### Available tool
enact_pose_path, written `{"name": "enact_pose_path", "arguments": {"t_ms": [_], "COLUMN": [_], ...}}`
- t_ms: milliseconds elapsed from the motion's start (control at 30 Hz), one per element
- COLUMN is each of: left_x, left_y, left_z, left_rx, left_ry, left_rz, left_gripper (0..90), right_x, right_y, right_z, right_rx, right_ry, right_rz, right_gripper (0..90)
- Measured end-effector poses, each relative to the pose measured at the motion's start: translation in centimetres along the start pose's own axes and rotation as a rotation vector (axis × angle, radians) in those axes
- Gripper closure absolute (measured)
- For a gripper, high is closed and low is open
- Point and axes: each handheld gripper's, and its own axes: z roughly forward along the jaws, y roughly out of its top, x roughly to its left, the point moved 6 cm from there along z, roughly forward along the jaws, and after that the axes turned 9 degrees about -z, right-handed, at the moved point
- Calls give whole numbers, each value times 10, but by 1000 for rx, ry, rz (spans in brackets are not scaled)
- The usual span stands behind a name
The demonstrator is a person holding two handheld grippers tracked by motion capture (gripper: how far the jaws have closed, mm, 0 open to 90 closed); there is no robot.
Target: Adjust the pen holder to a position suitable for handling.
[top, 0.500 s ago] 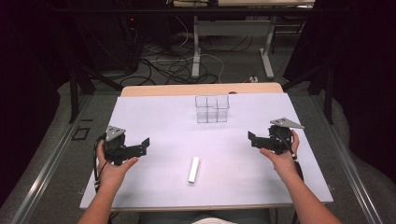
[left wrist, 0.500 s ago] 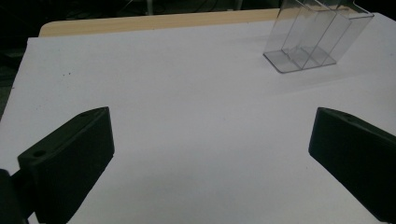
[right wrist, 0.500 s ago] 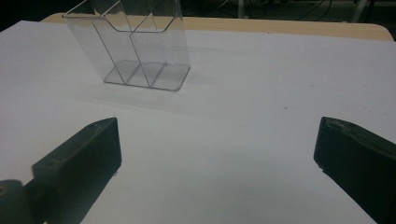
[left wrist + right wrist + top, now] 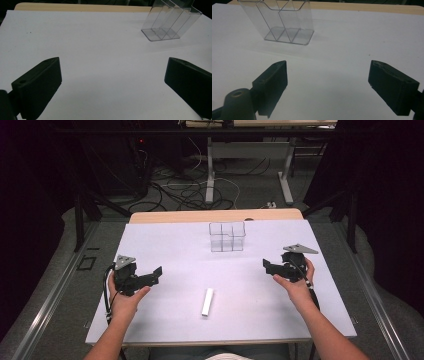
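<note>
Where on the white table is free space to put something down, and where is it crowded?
Bare sheet lies between the left gripper and the small white bar, and between that bar and the clear plastic compartment box. No spot is crowded; the right gripper borders the right side.

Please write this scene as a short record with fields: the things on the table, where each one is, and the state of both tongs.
surface: white table top
white stick: lies flat near the front edge, between the two hands, touched by nothing
clear box: stands upright toward the back, has inner dividers, looks empty
left tongs: open, nothing between the jaws, held above the table at the left
right tongs: open, nothing between the jaws, held above the table at the right
contact: neither tongs touch the stick or the box
</note>
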Motion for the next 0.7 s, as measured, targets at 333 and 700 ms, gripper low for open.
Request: {"name": "enact_pose_path", "arguments": {"t_ms": [333,700], "left_x": [-1,-1], "left_y": [-2,-4], "left_z": [5,7], "left_rx": [11,21], "left_ry": [-1,-1], "left_rz": [0,-1], "left_gripper": [24,34], "right_x": [12,21], "right_y": [48,88], "right_z": [18,43], "right_rx": [43,91], "right_ry": [17,22], "right_rz": [-57,-79], "right_gripper": [174,169]}}
